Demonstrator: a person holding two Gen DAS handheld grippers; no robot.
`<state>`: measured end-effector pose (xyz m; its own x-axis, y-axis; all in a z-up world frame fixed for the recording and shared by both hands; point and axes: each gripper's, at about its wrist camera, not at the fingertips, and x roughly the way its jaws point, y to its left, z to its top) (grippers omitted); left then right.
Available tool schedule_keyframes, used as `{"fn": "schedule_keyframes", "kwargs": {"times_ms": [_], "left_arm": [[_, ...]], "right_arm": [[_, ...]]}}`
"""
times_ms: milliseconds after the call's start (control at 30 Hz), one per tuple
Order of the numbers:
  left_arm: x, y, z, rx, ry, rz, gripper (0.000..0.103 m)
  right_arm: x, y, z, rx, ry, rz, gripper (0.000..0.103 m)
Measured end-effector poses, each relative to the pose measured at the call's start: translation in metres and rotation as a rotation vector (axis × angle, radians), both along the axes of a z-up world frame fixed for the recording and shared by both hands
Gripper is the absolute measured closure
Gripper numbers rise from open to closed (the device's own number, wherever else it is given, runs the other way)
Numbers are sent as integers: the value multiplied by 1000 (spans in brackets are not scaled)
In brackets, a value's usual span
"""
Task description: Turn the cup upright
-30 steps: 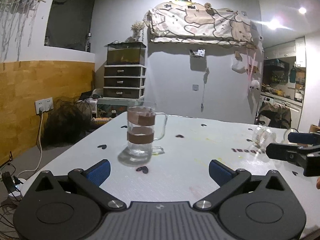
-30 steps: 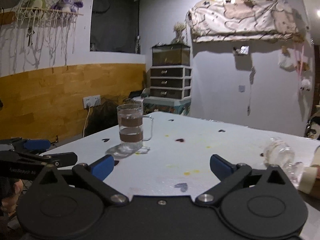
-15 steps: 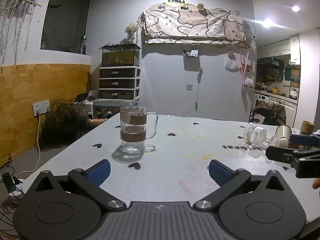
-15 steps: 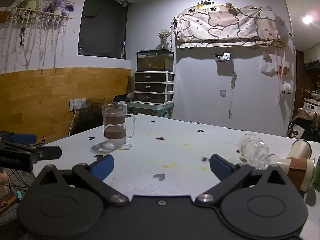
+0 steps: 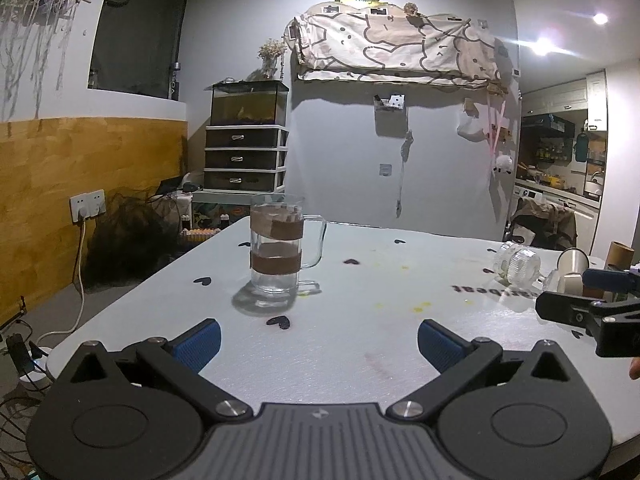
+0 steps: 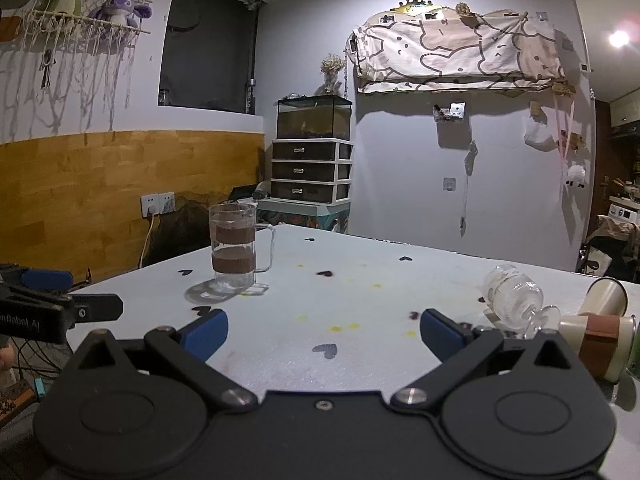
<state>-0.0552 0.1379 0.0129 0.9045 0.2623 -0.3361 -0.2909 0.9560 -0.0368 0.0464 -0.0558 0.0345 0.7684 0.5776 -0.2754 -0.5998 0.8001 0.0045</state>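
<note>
A clear glass mug [image 5: 276,248] with two brown bands and a handle stands upright on the white table [image 5: 380,280], left of centre; it also shows in the right wrist view [image 6: 233,249]. My left gripper [image 5: 318,342] is open and empty, well short of the mug. My right gripper [image 6: 322,330] is open and empty, with the mug far ahead to its left. Each gripper shows at the edge of the other's view, the right one [image 5: 588,312] and the left one [image 6: 48,304].
A clear glass [image 6: 514,296] lies on its side at the table's right. Paper cups [image 6: 600,320] lie beside it, one with a brown sleeve. Small heart stickers [image 6: 326,350] and yellow stains dot the table. Drawers with a fish tank [image 5: 246,148] stand behind.
Both grippers have drawn back from the mug and swung slightly, so it looks smaller and further off. The mug stays upright in place. Jaws remain open.
</note>
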Motion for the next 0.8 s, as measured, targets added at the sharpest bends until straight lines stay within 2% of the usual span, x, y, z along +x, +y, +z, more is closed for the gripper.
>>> {"fn": "schedule_keyframes", "kwargs": {"times_ms": [800], "left_arm": [[2, -4, -1, 18, 9, 4, 0]], "right_arm": [[-1, 0, -1, -3, 11, -8, 0]]}}
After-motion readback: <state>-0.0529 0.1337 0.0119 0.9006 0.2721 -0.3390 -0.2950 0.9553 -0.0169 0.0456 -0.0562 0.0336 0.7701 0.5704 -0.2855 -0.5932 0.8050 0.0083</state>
